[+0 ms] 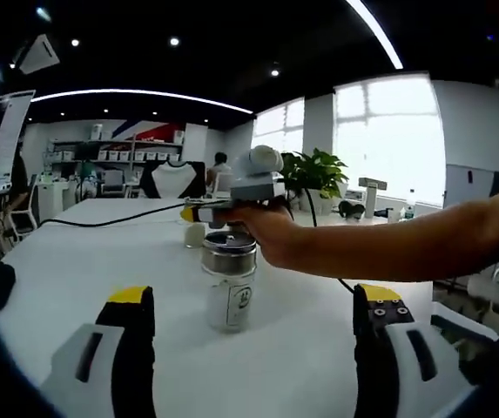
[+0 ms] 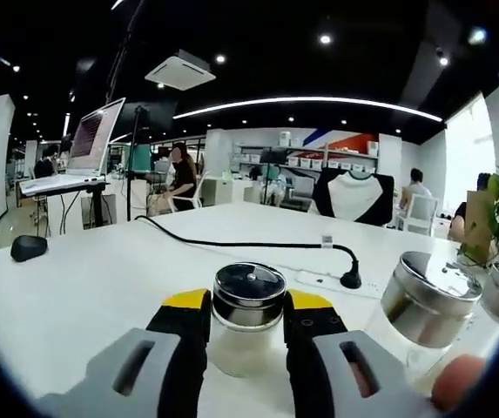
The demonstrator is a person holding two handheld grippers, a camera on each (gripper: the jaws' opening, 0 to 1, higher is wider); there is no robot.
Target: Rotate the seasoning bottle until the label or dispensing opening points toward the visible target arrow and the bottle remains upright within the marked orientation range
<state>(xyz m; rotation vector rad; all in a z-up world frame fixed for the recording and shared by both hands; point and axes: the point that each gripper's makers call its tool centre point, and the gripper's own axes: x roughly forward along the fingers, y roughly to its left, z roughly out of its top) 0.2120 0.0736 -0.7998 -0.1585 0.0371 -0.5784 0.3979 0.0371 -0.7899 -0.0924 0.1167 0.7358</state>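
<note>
Right gripper clamps the bottle just under its metal cap, at 6 o'clock in its view. Left gripper waits open. Glass looks slick and breakable; grip the neck. Arrow probably hidden.

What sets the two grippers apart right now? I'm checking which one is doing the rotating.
The right gripper has its jaws closed around the seasoning bottle just below its metal cap, while the left gripper has its jaws spread wide with nothing between them. The right gripper reaches the bottle from the side above the white table; the left gripper sits back from the bottle without touching it. Both have black jaws with yellow tips.
</note>
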